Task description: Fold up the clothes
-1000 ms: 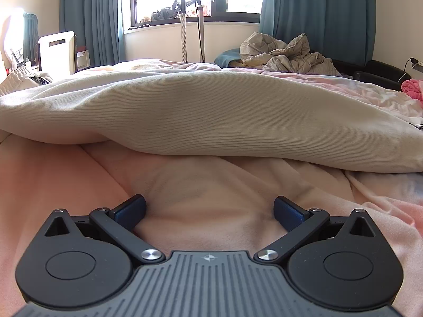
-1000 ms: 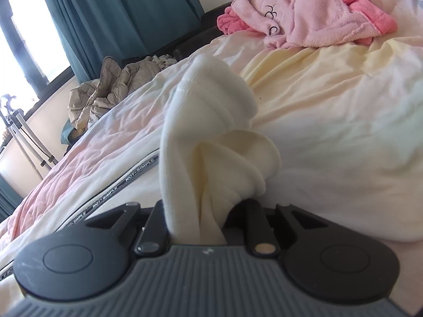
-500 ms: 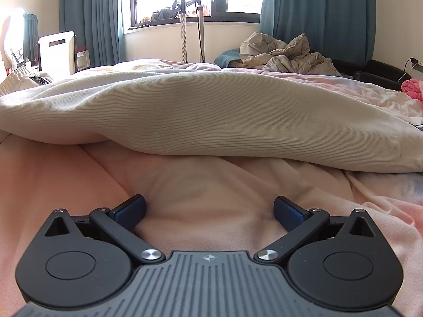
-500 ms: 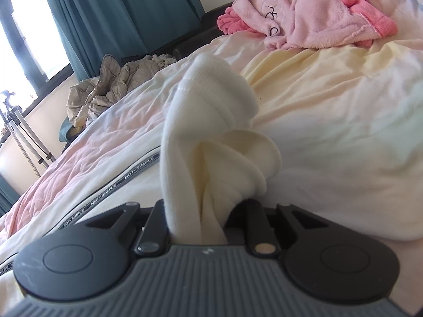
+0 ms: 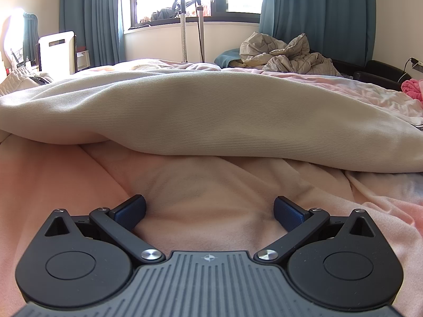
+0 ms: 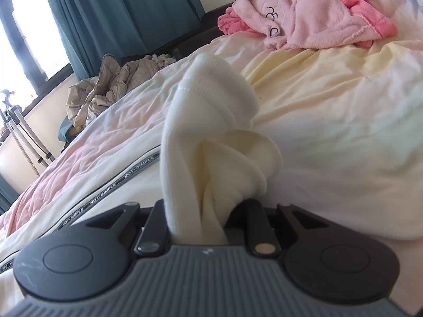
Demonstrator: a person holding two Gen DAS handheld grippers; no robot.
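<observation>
Your right gripper [image 6: 197,211] is pinching a bunched ribbed cuff of the cream garment [image 6: 211,132], which rises straight ahead of it. Your left gripper [image 5: 208,208] is spread wide and empty over the pink blanket [image 5: 211,190]. The garment's body [image 5: 211,116] lies just beyond it — long axis running left to right — so the left is the nearer hand for the free edge.

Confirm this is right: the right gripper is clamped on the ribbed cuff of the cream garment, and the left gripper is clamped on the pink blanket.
Not quite. The left gripper is open, resting on the pink blanket with nothing pinched, as the left wrist view shows. The right gripper is indeed clamped on the cream garment.
</observation>
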